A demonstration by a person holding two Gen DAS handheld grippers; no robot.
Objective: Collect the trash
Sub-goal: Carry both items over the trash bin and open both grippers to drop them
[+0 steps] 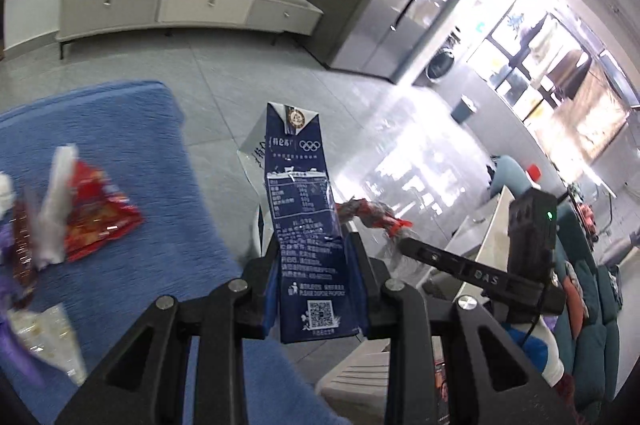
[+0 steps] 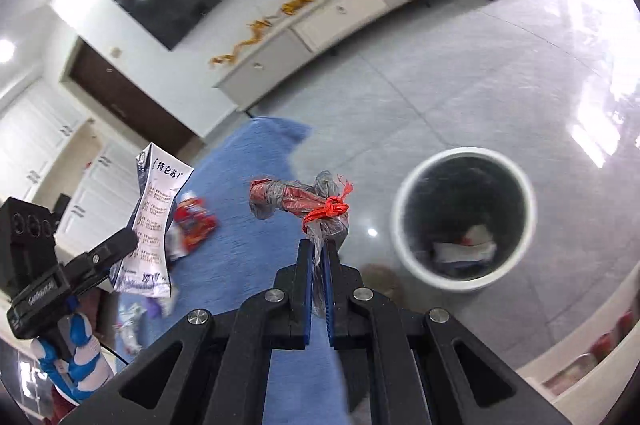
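A dark blue milk carton (image 1: 308, 221) is clamped between the 2 fingers of the left gripper (image 1: 314, 249), held upright with its flattened top pointing away from the camera. In the right wrist view the same carton (image 2: 154, 221) is seen from its pale side, crumpled, to the left of the blue mat (image 2: 256, 225). The right gripper (image 2: 318, 253) is closed on the clear tail of a knotted plastic bag (image 2: 298, 203), tied with red string and holding something red inside. This bag is held above the edge of the blue mat, with the white-rimmed trash bin (image 2: 464, 221) standing on the grey tiled floor (image 2: 460, 77) to the right of it. Papers and wrappers are seen at the bottom of the bin. On the blue mat (image 1: 140, 185), to the left of the carton, a red snack wrapper (image 1: 96, 213) is lying, with a white wrapper (image 1: 56, 201) and a clear wrapper (image 1: 48, 337) near it. Beyond the mat, a white low cabinet (image 1: 180, 9) is set against the wall.
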